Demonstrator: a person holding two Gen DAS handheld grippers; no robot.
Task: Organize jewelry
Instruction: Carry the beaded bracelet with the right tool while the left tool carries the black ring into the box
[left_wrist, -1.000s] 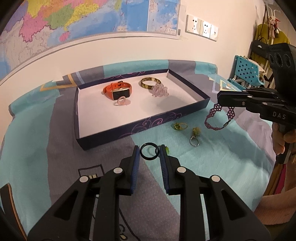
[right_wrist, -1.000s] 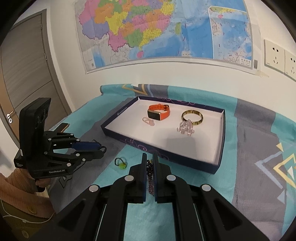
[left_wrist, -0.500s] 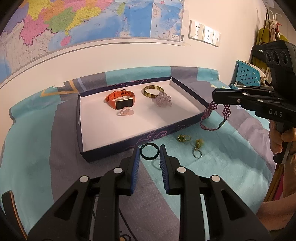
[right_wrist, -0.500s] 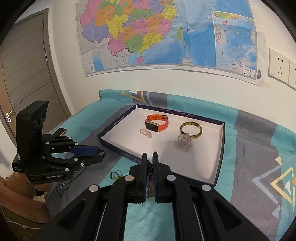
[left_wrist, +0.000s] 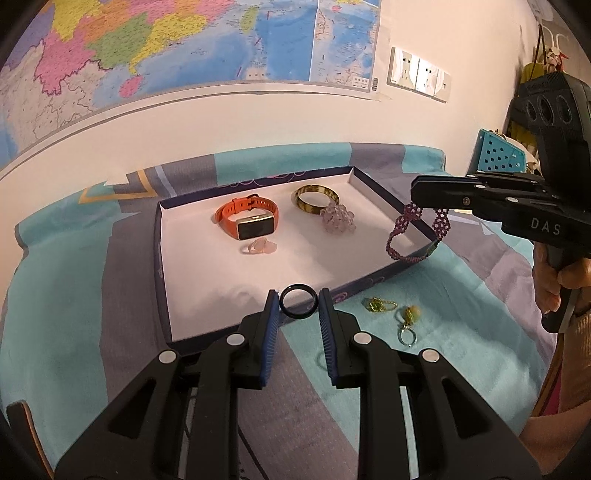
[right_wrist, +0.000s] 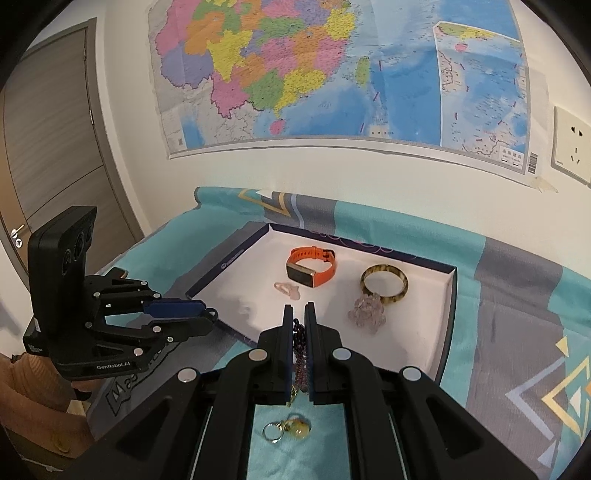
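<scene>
Left gripper has the black ring pinched between its blue pads, jaws narrow on it, right over the near rim of the navy tray — and the right gripper is clamped tight on the purple beaded bracelet, which dangles by the tray's right-hand corner. Inside on the white floor sit the orange watch, the gold bangle, a clear bead cluster touching it and a small pink ring. Out on the teal cloth — a green-and-gold piece and a yellow-stone ring.
</scene>
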